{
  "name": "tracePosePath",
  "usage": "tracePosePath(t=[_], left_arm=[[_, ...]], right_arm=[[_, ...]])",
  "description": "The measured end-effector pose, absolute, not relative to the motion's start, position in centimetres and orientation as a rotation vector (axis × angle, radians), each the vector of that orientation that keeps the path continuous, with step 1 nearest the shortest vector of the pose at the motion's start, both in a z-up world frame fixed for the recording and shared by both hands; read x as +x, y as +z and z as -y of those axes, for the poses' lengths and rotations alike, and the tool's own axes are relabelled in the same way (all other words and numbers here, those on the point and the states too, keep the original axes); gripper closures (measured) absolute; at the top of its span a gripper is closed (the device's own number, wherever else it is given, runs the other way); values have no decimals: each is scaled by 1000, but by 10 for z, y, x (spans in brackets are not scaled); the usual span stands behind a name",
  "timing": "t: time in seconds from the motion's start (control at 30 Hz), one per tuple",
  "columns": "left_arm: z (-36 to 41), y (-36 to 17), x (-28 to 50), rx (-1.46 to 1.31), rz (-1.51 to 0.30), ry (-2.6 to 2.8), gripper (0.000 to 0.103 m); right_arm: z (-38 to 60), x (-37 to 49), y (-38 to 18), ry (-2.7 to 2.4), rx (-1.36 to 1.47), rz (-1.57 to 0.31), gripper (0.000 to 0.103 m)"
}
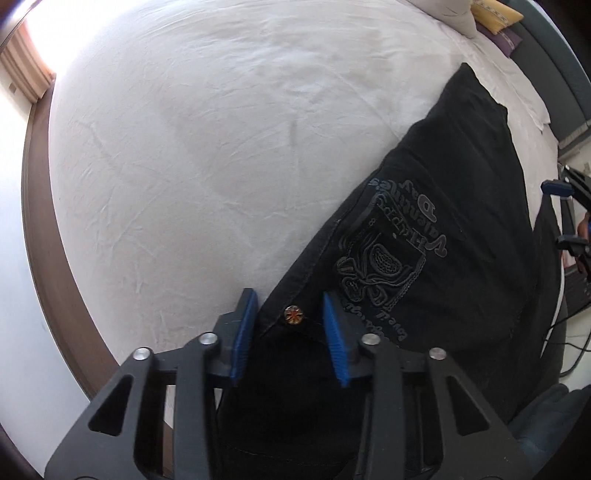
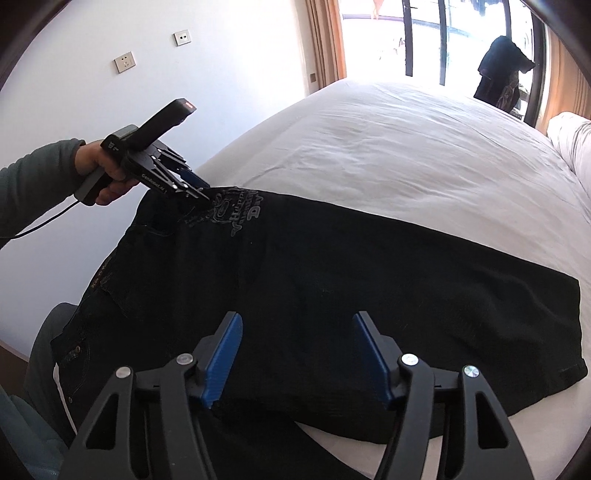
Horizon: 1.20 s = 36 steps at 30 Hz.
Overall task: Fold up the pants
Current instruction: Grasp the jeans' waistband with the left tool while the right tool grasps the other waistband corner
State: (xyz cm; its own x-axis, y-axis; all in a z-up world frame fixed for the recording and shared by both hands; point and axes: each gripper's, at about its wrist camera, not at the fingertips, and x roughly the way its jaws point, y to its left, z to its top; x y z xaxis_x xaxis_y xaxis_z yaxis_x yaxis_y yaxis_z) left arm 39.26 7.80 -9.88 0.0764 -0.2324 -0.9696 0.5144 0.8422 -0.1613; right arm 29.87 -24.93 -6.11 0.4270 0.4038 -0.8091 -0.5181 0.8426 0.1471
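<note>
1. One pair of black pants [image 2: 314, 291] lies flat on our white bed [image 2: 406, 147], folded lengthwise, leg on leg, into one long strip.
2. Long axis, right wrist view: it runs left to right across the frame. The waist end is at the left by the bed edge and the hem end [image 2: 569, 332] points right, toward the pillow [image 2: 572, 136].
3. Left wrist view: the same strip runs diagonally from the waistband at bottom centre up to the hem corner [image 1: 469, 74] at upper right, near the yellow cushion [image 1: 496, 14].
4. The grey embroidered print [image 1: 399, 243] faces up, on the hip area near the waist.
5. Our left gripper [image 1: 290, 328] sits at the far corner of the waistband. Its jaws are partly open, one on each side of the waistband edge, with the rivet button [image 1: 293, 315] between the blue pads. We see a gap on both sides, so no clamp on the cloth.
6. Our right gripper [image 2: 297, 354] hovers over the near long edge of the pants, mid-strip. Its jaws are wide open and hold nothing.
7. Seen from the right wrist, the left hand [image 2: 103, 173] holds its gripper tilted down, with the tips on the waistband next to the print.
8. Containers: none visible in either view.
9. A dark garment [image 2: 502, 70] hangs at the window, well apart from the pants.
</note>
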Motion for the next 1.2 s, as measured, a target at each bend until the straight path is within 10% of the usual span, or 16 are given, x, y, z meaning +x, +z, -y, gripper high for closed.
tracePosePath(t=[0.3,0.9,1.2], left_arm=[[-76,-88,369,322,-1293,-496,91],[-46,-48,296,501,-943,-427,92],[-48,-48,285,507,-940,-454,92]], right_arm=[[236,350,-57,625,-276,-963,40],[162,438,-86,813,-716,-1016,52],[154,453,-108,854,-778,-1126,77]])
